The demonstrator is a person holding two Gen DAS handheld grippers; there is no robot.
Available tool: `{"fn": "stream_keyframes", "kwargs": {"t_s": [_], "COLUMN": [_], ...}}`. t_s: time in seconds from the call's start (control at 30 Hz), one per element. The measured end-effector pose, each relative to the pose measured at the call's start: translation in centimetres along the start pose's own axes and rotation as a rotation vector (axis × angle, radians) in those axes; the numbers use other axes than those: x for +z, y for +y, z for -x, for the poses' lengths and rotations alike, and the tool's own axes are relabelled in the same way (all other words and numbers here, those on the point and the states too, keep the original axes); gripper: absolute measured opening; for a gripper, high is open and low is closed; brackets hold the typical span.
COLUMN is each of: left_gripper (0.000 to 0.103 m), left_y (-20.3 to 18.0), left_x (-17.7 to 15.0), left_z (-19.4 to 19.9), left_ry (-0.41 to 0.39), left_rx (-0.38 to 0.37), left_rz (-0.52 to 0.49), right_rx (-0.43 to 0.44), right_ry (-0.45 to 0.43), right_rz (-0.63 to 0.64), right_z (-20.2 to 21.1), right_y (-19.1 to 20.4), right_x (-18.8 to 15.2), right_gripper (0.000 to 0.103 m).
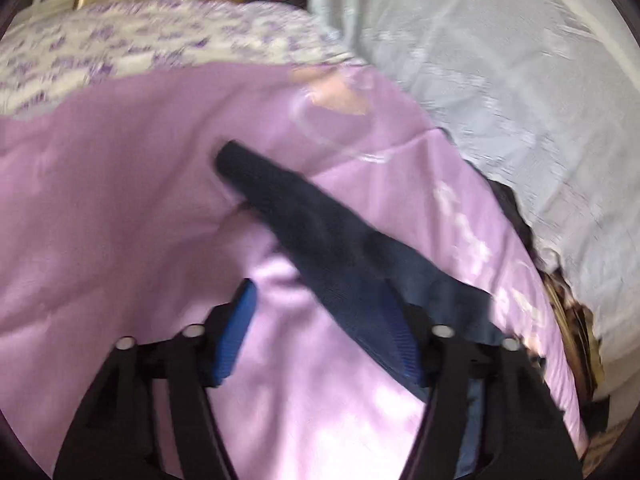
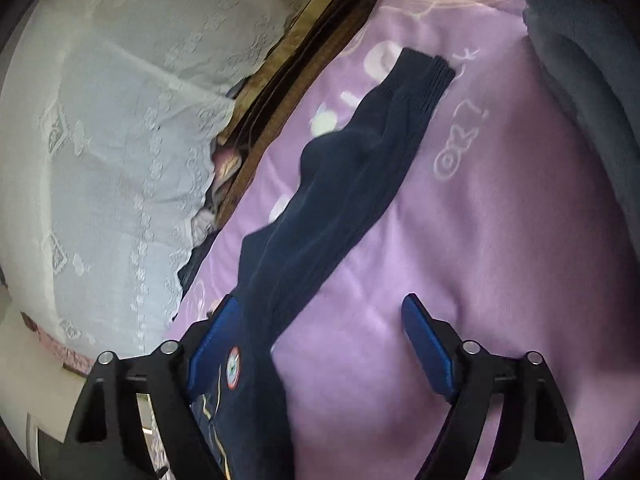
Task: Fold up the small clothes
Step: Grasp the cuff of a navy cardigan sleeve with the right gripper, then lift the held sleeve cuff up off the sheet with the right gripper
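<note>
A dark navy garment (image 1: 320, 236) lies on a lilac sheet (image 1: 120, 200), its sleeve stretched up and left. My left gripper (image 1: 318, 300) is open just above it; the right blue pad (image 1: 402, 340) overlaps the cloth and the left pad (image 1: 236, 332) is over bare sheet. In the right wrist view the same garment (image 2: 332, 184) runs diagonally, ribbed cuff (image 2: 424, 76) at the top, a round patch (image 2: 233, 368) near the bottom. My right gripper (image 2: 320, 312) is open, with its left pad (image 2: 212, 340) beside the cloth and its right pad (image 2: 428, 352) over the sheet.
A pale embroidered cover (image 1: 500, 80) lies to the right in the left view and also shows in the right view (image 2: 120, 140). A floral bedspread (image 1: 140, 44) is at the back. A grey-blue folded blanket (image 2: 588, 80) sits at the upper right. A dark wooden edge (image 2: 288, 92) borders the sheet.
</note>
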State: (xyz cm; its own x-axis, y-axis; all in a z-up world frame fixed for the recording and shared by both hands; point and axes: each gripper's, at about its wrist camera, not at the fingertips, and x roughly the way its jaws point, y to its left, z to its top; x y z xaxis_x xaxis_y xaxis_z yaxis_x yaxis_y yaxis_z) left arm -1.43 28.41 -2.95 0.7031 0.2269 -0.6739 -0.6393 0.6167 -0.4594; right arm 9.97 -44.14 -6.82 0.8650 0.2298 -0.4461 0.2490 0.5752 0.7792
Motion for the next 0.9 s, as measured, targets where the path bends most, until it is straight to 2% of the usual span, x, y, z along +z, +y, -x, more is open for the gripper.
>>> {"fn": "stream_keyframes", "kwargs": {"t_s": [0.03, 0.07, 0.13, 0.2, 0.27, 0.37, 0.43, 0.5, 0.6, 0.63, 0.67, 0.7, 0.73, 0.8, 0.87, 0.9], "left_gripper": [0.085, 0.091, 0.095, 0.098, 0.098, 0.098, 0.098, 0.098, 0.098, 0.098, 0.099, 0.099, 0.099, 0.099, 0.098, 0.098], "left_y": [-1.6, -3.5, -8.5, -13.9, -19.8, -28.1, -32.9, -36.6, -38.8, -38.7, -38.5, -38.1, -37.7, -37.7, -37.5, -37.4], "left_x": [-0.5, -1.2, -3.3, -5.5, -8.5, -13.6, -17.6, -21.3, -26.1, -27.5, -28.5, -28.9, -29.0, -29.1, -28.5, -28.0], "left_z": [1.0, 2.2, 3.8, 3.7, 2.8, 0.8, -1.0, -3.4, -6.6, -7.8, -8.7, -8.6, -7.9, -7.5, -7.5, -7.5], "left_ry": [-0.011, -0.020, -0.009, 0.058, 0.162, 0.247, 0.267, 0.284, 0.326, 0.363, 0.404, 0.375, 0.344, 0.356, 0.380, 0.396], "left_rx": [-0.033, -0.072, -0.157, -0.234, -0.322, -0.368, -0.341, -0.287, -0.196, -0.158, -0.148, -0.145, -0.148, -0.164, -0.181, -0.203], "left_rz": [-0.029, -0.068, -0.193, -0.321, -0.450, -0.601, -0.709, -0.804, -0.911, -0.925, -0.921, -0.915, -0.918, -0.926, -0.904, -0.879], "right_rx": [-0.007, -0.009, -0.008, -0.025, -0.049, -0.069, -0.078, -0.057, -0.046, -0.064, -0.118, -0.157, -0.223, -0.321, -0.318, -0.304], "right_ry": [-0.013, -0.026, -0.057, -0.087, -0.115, -0.160, -0.169, -0.177, -0.262, -0.305, -0.347, -0.356, -0.339, -0.239, -0.223, -0.221], "right_rz": [-0.035, -0.069, -0.111, -0.111, -0.103, -0.130, -0.115, -0.074, 0.032, 0.089, 0.135, 0.127, 0.078, 0.005, 0.006, 0.015], "right_z": [-0.8, -1.5, -2.5, -3.5, -4.5, -5.4, -6.2, -6.7, -4.9, -3.8, -2.6, -2.2, -2.3, -4.2, -4.5, -4.5], "right_y": [-0.8, -1.4, -2.3, -2.3, -2.4, -3.0, -3.5, -3.1, -0.8, 0.4, 1.4, 1.2, 0.2, -2.2, -2.2, -1.9], "right_x": [1.1, 1.9, 3.2, 4.2, 5.4, 6.5, 7.2, 7.5, 7.7, 7.9, 7.9, 7.8, 7.5, 7.2, 7.7, 8.0], "right_gripper": [0.077, 0.074, 0.062, 0.057, 0.051, 0.032, 0.012, 0.012, 0.011, 0.011, 0.010, 0.010, 0.010, 0.011, 0.011, 0.020]}}
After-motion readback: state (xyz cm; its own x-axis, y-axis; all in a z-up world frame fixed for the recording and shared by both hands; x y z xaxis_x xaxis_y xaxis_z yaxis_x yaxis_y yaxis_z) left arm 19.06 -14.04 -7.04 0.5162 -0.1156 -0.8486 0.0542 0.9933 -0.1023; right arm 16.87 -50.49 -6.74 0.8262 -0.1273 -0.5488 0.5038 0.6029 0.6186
